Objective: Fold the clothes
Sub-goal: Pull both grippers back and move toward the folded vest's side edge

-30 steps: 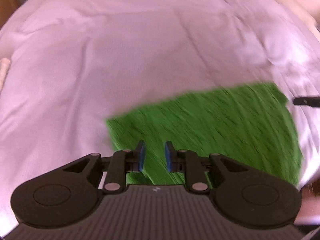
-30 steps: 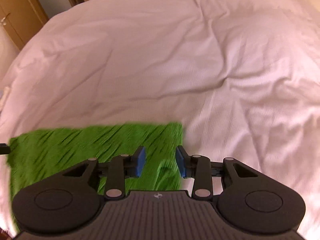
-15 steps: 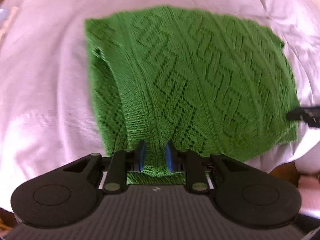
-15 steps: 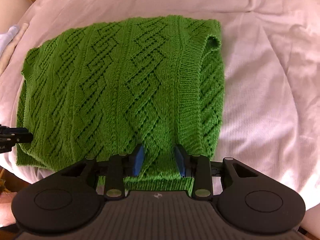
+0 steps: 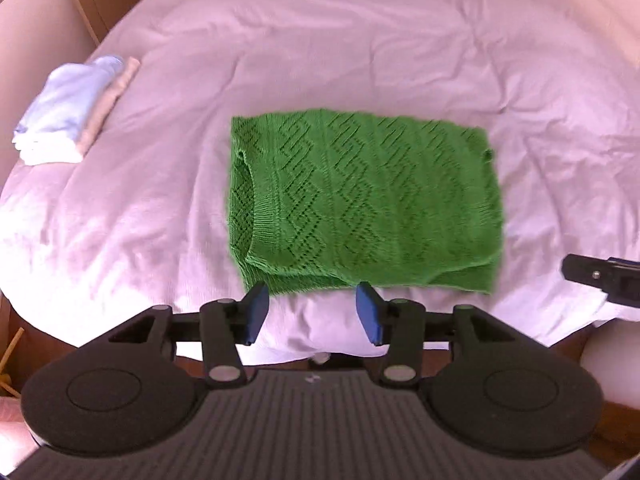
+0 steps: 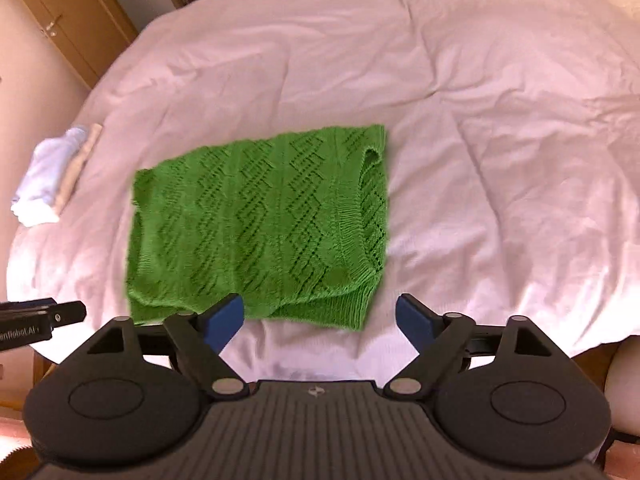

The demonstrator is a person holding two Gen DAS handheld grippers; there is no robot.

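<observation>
A green knitted sweater (image 5: 364,200) (image 6: 264,220) lies folded into a flat rectangle near the front edge of the bed. My left gripper (image 5: 312,308) hovers just in front of the sweater's near hem; its jaws are opening and nothing is between them. My right gripper (image 6: 320,316) hangs in front of the hem too, jaws opening wide and empty. Each gripper's tip shows at the edge of the other's view: the right one (image 5: 600,276), the left one (image 6: 40,316).
The sweater rests on a bed under a white rumpled duvet (image 5: 360,40) (image 6: 480,120). A small stack of folded pale blue and white clothes (image 5: 68,112) (image 6: 52,176) sits at the bed's left edge. Wooden wardrobe doors (image 6: 60,20) stand behind, left.
Both grippers let go of the sweater's near hem, opened, and drew back and up from it. The sweater now lies folded flat, farther from both cameras.
</observation>
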